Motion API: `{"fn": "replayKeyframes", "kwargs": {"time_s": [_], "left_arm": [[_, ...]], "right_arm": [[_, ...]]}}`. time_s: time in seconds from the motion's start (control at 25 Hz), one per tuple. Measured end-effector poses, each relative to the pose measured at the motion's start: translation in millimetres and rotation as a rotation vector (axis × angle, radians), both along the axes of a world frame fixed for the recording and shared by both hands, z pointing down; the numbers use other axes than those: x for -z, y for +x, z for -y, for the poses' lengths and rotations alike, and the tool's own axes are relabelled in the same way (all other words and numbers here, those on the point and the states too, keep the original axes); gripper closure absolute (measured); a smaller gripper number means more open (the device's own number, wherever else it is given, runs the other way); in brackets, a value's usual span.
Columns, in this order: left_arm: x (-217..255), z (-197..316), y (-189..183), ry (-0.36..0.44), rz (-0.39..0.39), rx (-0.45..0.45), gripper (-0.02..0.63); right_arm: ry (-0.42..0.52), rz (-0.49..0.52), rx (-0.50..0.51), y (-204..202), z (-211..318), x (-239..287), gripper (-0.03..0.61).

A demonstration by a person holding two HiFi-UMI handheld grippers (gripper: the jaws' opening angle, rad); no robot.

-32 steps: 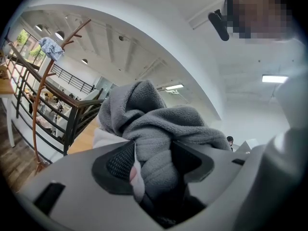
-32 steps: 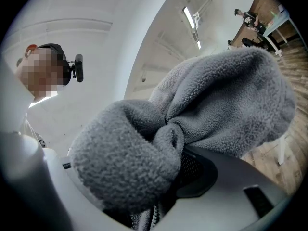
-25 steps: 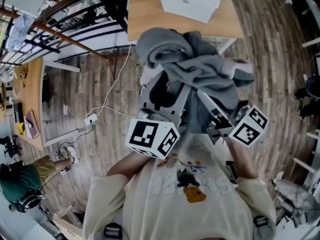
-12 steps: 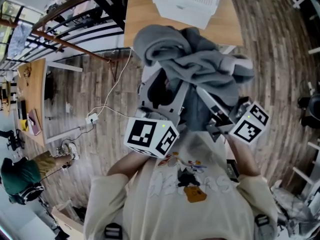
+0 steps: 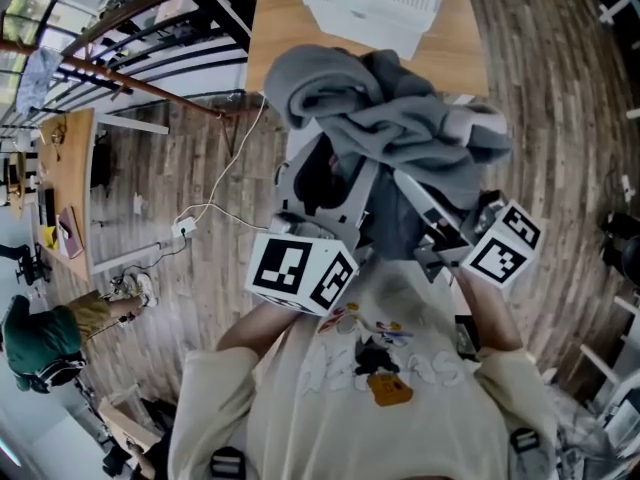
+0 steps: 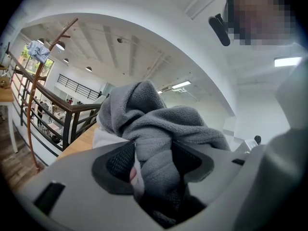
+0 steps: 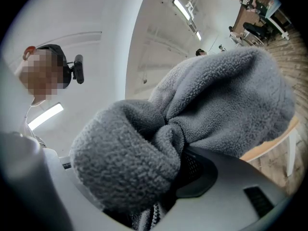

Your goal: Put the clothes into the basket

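Fleece aloft: the left gripper [image 6: 156, 165] and right gripper [image 7: 163, 186] each clamp a thick fold of the grey fleece garment [image 5: 400, 133], likely so that the bundle is carried bunched and clear of the floor. The white basket [image 5: 375, 3] sits on the wooden table [image 5: 290, 38] ahead, well apart from the garment.

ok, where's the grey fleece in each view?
Head view: grey fleece upper centre, below the white basket.
Left gripper view: grey fleece centre, clamped between the jaws.
Right gripper view: grey fleece centre-right, clamped between the jaws.
Shared landmark: wooden table.
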State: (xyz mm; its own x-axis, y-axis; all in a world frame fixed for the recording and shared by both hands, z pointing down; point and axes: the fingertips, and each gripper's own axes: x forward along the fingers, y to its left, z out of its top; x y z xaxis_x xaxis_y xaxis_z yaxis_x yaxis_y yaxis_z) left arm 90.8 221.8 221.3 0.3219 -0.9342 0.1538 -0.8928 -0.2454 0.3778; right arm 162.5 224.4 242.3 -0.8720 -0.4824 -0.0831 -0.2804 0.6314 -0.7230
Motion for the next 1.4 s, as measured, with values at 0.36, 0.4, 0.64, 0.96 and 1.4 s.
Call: {"fn": "replayKeyframes", "kwargs": {"time_s": [0.36,0.4,0.64,0.96,1.4], "left_arm": [[-4.5,13.5,5.0,-0.001,0.007,-0.011,0.37],[-4.3,17.4,2.9,-0.002,0.006,-0.01,0.37],[2.5,37.8,-4.0,-0.002,-0.007,-0.02,0.37],[2.2,71.6,-26.1,-0.015,-0.02,-0.033,0.37],[28.7,137.1,-67.8,0.023,-0.018,-0.009,0.37]], "right_arm": [[-0.001,0.012,-0.009,4.7,13.0,-4.8,0.325],[-0.002,0.011,-0.01,2.6,16.9,-4.5,0.324],[-0.013,-0.003,-0.019,-4.1,36.4,3.6,0.325],[-0.06,0.017,-0.013,-25.8,70.1,3.3,0.325],[-0.035,0.025,0.007,-66.6,137.8,29.1,0.324]]}}
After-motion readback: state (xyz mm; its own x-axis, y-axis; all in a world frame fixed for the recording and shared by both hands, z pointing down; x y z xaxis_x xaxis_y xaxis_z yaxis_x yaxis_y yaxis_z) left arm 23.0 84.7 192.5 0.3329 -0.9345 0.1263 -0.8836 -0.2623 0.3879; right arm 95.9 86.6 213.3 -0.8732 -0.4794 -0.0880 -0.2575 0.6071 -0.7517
